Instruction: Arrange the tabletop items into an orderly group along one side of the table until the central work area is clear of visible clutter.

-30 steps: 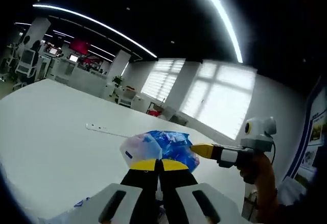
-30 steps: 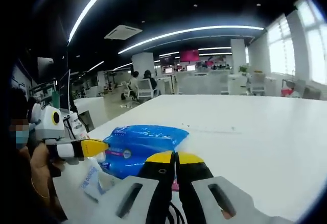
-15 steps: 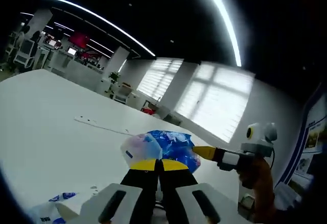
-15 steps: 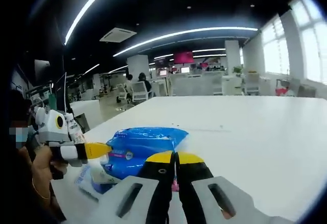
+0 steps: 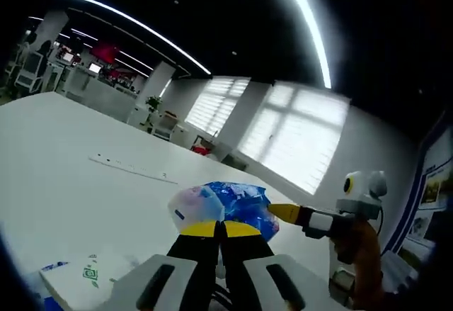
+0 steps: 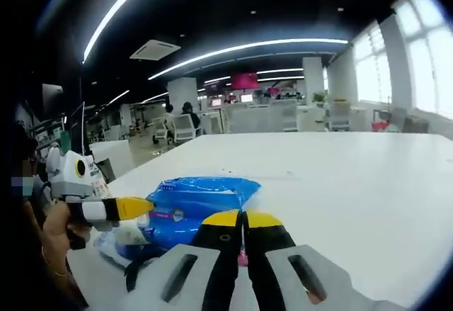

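Both grippers are raised and point toward each other, the left gripper (image 5: 219,229) and right gripper (image 6: 244,218) each with jaws pressed together, each gripped from below by a hand (image 5: 357,254).

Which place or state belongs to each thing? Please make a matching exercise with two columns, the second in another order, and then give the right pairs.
Things:
1. blue packet
2. left tongs
3. white box
4. table

Places or states:
A. white, with a bare stretch beyond the packet
B. lying low in the left gripper view, with a green mark on it
C. lifted between both tongs
D. yellow tips shut on the packet's pale end

Pairs: 1-C, 2-D, 3-B, 4-A
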{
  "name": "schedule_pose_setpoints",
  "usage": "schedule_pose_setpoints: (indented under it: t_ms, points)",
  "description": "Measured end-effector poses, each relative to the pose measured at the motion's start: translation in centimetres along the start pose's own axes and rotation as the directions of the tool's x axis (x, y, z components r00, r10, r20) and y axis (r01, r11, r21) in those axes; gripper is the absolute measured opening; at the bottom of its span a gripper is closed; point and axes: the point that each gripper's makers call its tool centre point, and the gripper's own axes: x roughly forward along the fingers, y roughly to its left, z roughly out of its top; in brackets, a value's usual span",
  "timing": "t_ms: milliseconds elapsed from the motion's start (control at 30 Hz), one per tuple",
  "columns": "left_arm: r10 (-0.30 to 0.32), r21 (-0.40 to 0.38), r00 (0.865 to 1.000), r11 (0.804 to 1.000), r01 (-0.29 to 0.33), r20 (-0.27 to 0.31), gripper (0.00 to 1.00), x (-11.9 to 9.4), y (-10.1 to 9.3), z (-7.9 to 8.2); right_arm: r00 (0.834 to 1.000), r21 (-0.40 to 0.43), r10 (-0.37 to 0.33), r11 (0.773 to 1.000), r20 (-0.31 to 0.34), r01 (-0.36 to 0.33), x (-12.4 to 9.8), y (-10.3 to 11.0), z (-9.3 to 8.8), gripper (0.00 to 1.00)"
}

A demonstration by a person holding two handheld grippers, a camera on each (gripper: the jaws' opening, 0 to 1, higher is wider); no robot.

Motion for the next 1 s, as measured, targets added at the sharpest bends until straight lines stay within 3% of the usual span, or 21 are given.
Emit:
schedule_pose_setpoints:
  t_ms: [767, 1000]
  points:
    - [0.012, 0.033, 0.998, 0.999, -0.010, -0.060, 0.00, 3.5, -1.2, -2.9, 0.997, 0.032, -0.062, 0.997, -0.047, 0.063, -0.4, -4.2, -2.7, 0.00]
    - [0.007, 0.027, 0.998, 1.000, -0.006, -0.055, 0.00, 4.2, -1.8, -3.7, 0.993, 0.051, -0.102, 0.993, -0.053, 0.105, -0.5, -5.6, -3.1, 0.00]
